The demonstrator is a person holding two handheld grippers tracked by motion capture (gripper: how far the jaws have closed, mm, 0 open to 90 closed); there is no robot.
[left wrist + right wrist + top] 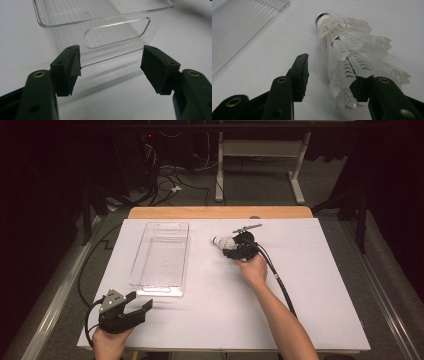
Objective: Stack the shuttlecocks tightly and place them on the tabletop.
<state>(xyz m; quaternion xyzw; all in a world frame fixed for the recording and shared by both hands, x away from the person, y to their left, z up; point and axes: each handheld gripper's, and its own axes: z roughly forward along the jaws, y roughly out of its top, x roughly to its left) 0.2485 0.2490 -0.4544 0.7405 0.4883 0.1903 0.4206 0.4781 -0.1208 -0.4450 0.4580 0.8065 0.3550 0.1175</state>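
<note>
A white shuttlecock (221,241) (347,50) with a blue band at its cork lies on its side on the white table (320,285), cork pointing left toward the bin. Its skirt looks layered, as if more than one were nested. My right gripper (231,246) (332,75) reaches over it from the right with the jaws apart. The skirt rests against one jaw and the other jaw stands clear of it. My left gripper (141,301) (111,62) stands open at the table's near left, facing the handle end of a clear plastic bin (150,290) (115,37) with nothing in it.
A thin grey rod-like thing (247,227) lies just behind the right gripper. The right gripper's cable (279,277) trails back along the forearm. The table's wooden far edge (220,212) lies beyond the bin, with a desk frame and floor cables farther off.
</note>
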